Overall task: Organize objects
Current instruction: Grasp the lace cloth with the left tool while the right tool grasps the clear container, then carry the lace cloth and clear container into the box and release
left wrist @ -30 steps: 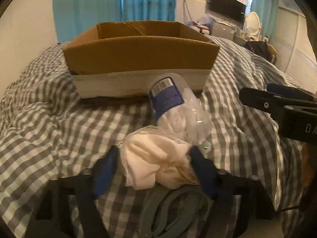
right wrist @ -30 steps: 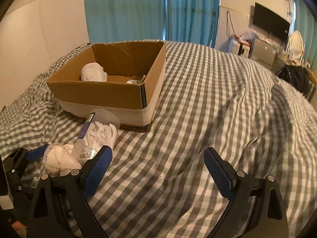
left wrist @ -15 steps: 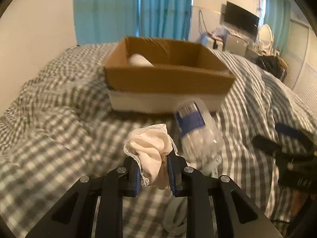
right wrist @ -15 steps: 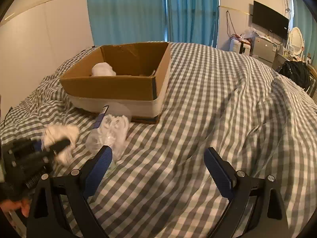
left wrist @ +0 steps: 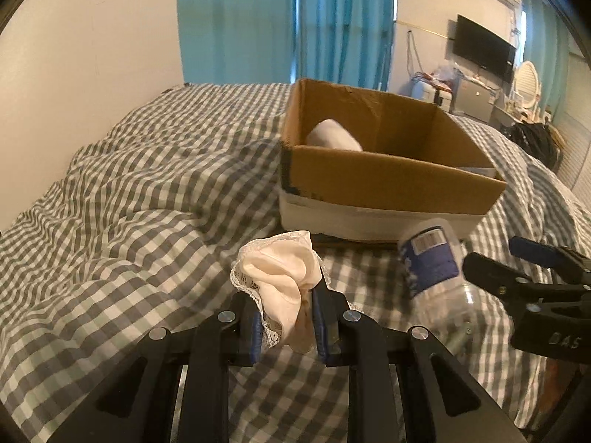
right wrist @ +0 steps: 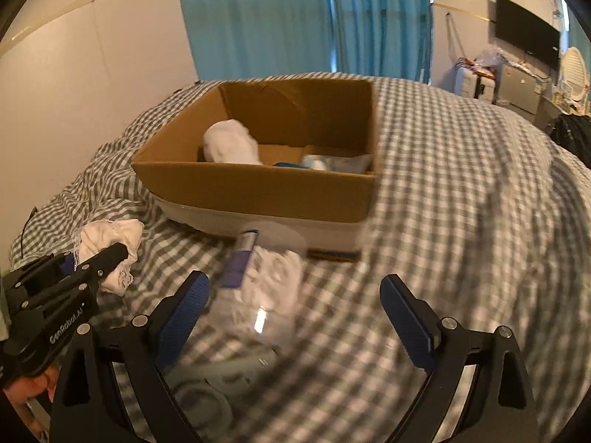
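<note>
— What do your two grippers hold above the checked bed (left wrist: 129, 203)?

— My left gripper (left wrist: 286, 317) pinches one lace cloth (left wrist: 284, 277); my right gripper (right wrist: 295, 306) gapes over one plastic bottle (right wrist: 262, 288) beside one cardboard box (right wrist: 266, 192).

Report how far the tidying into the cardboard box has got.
Done: a white bundle and a blue-and-white packet lie in the cardboard box. In hand: the left claw grips a lace-trimmed cloth. Left: the plastic bottle on the bedspread; the right claw is open.
</note>
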A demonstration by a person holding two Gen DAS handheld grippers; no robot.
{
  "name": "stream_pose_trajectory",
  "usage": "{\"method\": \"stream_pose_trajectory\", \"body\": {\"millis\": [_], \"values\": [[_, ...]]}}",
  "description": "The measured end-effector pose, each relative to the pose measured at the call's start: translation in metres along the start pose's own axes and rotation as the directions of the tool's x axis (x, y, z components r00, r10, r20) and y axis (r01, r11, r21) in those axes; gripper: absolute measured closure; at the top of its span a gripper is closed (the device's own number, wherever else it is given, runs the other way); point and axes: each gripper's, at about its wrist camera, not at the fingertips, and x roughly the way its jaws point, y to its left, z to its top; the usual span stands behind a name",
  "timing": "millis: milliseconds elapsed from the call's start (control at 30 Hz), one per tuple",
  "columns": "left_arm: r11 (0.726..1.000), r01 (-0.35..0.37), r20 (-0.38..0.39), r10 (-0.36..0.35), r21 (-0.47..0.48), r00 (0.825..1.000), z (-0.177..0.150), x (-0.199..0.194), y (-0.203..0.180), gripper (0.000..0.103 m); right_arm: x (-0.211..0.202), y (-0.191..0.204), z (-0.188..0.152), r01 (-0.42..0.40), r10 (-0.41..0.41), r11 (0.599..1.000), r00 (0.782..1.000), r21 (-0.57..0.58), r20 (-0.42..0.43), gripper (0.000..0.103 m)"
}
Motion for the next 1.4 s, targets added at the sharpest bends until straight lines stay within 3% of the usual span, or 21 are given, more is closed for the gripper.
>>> {"method": "stream_pose_trajectory", "body": {"millis": [433, 500, 600, 733, 1067, 1400], "values": [[1.0, 0.003, -0.045, -0.004, -0.013, 0.999, -0.008, 0.013, 0.008, 0.081, 0.064, 0.018, 0.003, -0.019, 0.017, 1.0, 0.992, -0.016, -0.123, 0.012], [1.0, 0.019, -0.04, -0.02, -0.019, 0.999, -0.011, 0.01, 0.006, 0.081, 0.072, 0.021, -0.001, -0.024, 0.02, 0.999, 0.987, -0.03, -0.157, 0.027], [1.0, 0.004, -0.026, -0.004, 0.012, 1.0, -0.019, 0.003, 0.001, 0.081, 0.075, 0.022, -0.007, -0.013, 0.003, 0.999, 0.984, -0.052, -0.176, 0.036], [1.0, 0.009, -0.034, -0.008, 0.027, 0.999, -0.029, -0.005, -0.004, 0.081, 0.053, 0.022, -0.008, 0.024, -0.032, 0.998, 0.99, -0.063, -0.134, 0.04], [1.0, 0.008, 0.024, -0.008, 0.017, 1.0, -0.031, -0.05, -0.013, 0.081, -0.034, 0.029, -0.013, 0.023, -0.024, 0.994, 1.0, -0.109, -0.006, 0.04], [0.995, 0.085, 0.107, -0.089, 0.045, 0.99, 0.02, -0.092, -0.024, 0.081, -0.113, 0.043, 0.017, 0.075, -0.043, 0.977, 0.986, -0.198, 0.159, 0.04]]}}
